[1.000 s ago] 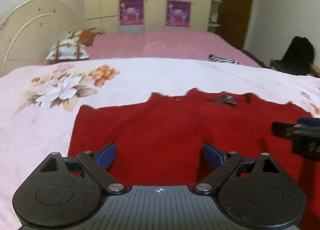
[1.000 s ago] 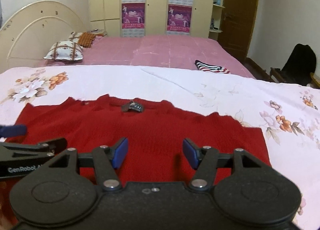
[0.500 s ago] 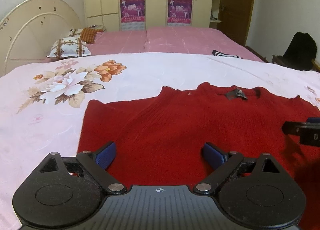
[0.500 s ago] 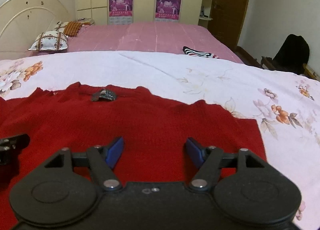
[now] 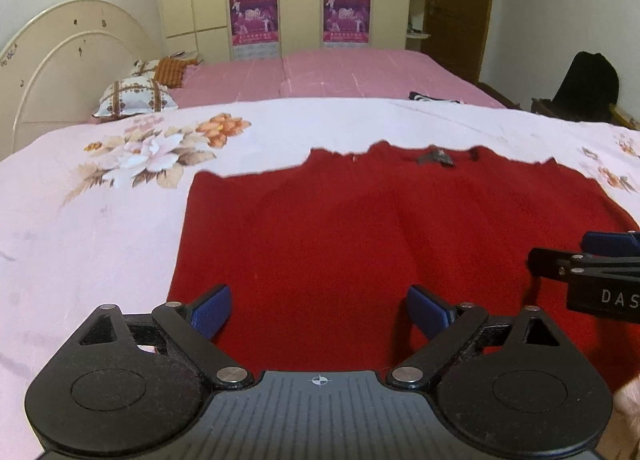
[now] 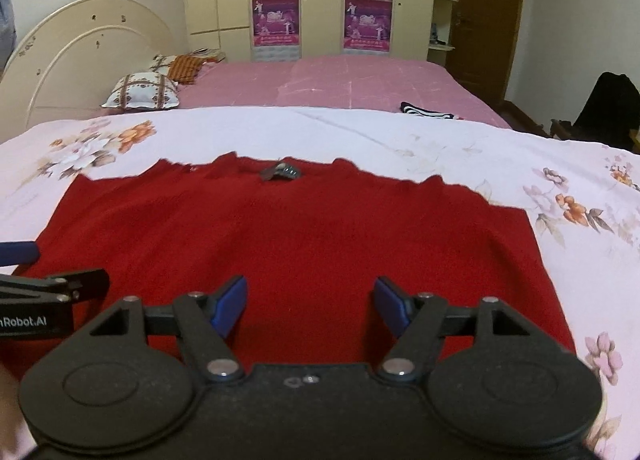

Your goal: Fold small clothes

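Note:
A red knit sweater lies flat on the floral bedsheet, neckline with a grey label at its far edge. It also shows in the right wrist view with the label. My left gripper is open and empty above the sweater's near left part. My right gripper is open and empty above the near right part. Each gripper shows at the edge of the other's view: the right one, the left one.
The floral sheet spreads around the sweater. A pink bed lies beyond with pillows and a striped garment. A curved headboard is at left, a wardrobe with posters behind, a dark chair at right.
Both grippers have pulled back and risen a little over the sweater, so more of it shows. Both stay open and empty; the sweater has not moved.

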Demonstrator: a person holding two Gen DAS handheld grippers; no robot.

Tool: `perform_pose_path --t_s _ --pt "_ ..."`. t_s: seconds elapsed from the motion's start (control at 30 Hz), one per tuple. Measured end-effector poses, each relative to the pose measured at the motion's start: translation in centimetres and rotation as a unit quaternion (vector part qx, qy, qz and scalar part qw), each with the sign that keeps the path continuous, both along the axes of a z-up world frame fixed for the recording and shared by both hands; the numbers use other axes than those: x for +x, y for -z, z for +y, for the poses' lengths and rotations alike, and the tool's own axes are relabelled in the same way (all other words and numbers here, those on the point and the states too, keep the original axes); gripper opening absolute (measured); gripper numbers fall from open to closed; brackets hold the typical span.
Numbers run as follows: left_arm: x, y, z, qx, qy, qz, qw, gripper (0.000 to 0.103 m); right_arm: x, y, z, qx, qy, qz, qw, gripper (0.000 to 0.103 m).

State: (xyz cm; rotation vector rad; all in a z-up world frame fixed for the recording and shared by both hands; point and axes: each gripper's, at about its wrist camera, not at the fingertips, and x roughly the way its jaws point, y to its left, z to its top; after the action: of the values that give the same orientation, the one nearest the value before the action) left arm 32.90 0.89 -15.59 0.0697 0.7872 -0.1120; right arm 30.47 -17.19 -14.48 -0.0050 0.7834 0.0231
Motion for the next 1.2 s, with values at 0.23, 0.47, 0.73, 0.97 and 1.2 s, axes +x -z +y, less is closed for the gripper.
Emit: perform_pose_path --t_s 0.23,0.47,0.73,0.97,1.2 --pt "-1.6 1.0 0.1 0.011 0.002 0.017 0.9998 0.093 -2.3 1.8 0.6 -0.041 -0.016 0.023 0.999 0.069" --pt "-3.1 0.5 0.5 0.003 -0.004 0.027 0.9996 0.093 -4.0 0.9 0.1 -0.027 -0.014 0.02 0.999 0.069" --pt "-5.8 0.1 1.8 -0.029 -0.02 0.037 0.9987 0.093 -5.5 1.0 -0.2 -0.014 -0.015 0.025 0.999 0.069" --pt "-8.5 0.6 3.6 -0.1 -0.066 0.066 0.9906 0.093 -6.4 0.8 -0.2 -0.009 -0.021 0.024 0.999 0.069" --pt "-9.0 2.2 5.9 -0.215 -0.119 0.04 0.9685 0.093 -6.9 0.9 -0.2 -0.002 -0.024 0.02 1.0 0.069"
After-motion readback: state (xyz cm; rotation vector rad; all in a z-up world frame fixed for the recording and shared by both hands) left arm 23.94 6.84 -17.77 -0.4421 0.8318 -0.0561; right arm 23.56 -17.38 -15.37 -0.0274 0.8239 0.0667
